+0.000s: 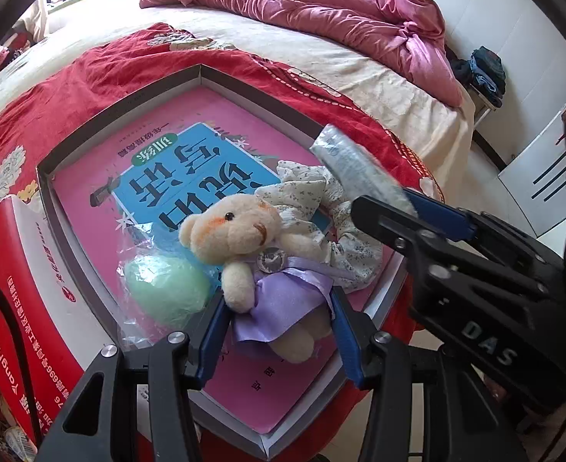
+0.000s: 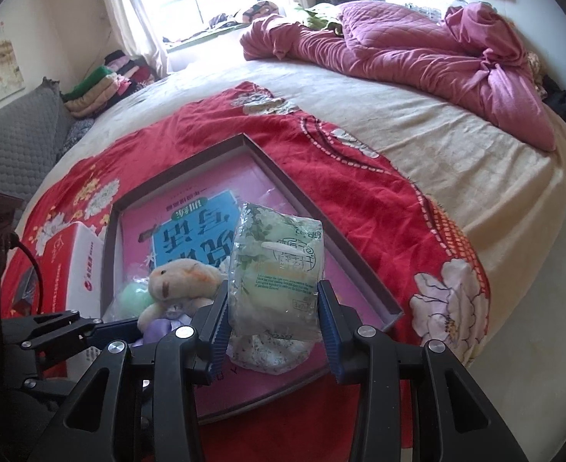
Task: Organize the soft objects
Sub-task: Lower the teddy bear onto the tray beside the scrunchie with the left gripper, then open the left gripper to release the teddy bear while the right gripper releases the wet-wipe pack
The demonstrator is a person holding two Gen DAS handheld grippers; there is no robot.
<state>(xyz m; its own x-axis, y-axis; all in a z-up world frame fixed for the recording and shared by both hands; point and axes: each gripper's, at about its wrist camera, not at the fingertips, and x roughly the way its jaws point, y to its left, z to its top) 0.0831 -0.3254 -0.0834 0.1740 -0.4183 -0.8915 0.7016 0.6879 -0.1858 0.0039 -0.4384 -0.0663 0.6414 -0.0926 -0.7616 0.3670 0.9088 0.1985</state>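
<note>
A cream teddy bear (image 1: pixel 233 231) in a purple dress is pinched at the waist by my left gripper (image 1: pixel 279 319), which is shut on it low over the shallow grey tray (image 1: pixel 202 73). Beside the bear in the tray lie a green soft ball in clear wrap (image 1: pixel 167 285) and a floral scrunchie (image 1: pixel 321 208). My right gripper (image 2: pixel 273 308) is shut on a green-printed tissue pack (image 2: pixel 279 265), held just above the scrunchie (image 2: pixel 267 354). In the right wrist view the bear (image 2: pixel 183 273) sits left of the pack, with the left gripper (image 2: pixel 71 331) below it.
A pink book with a blue panel (image 1: pixel 190 177) lines the tray, which rests on a red floral blanket (image 2: pixel 360 200) on the bed. A red and white carton (image 1: pixel 32 269) stands against the tray's left side. A pink quilt (image 2: pixel 398 50) is bunched at the far end.
</note>
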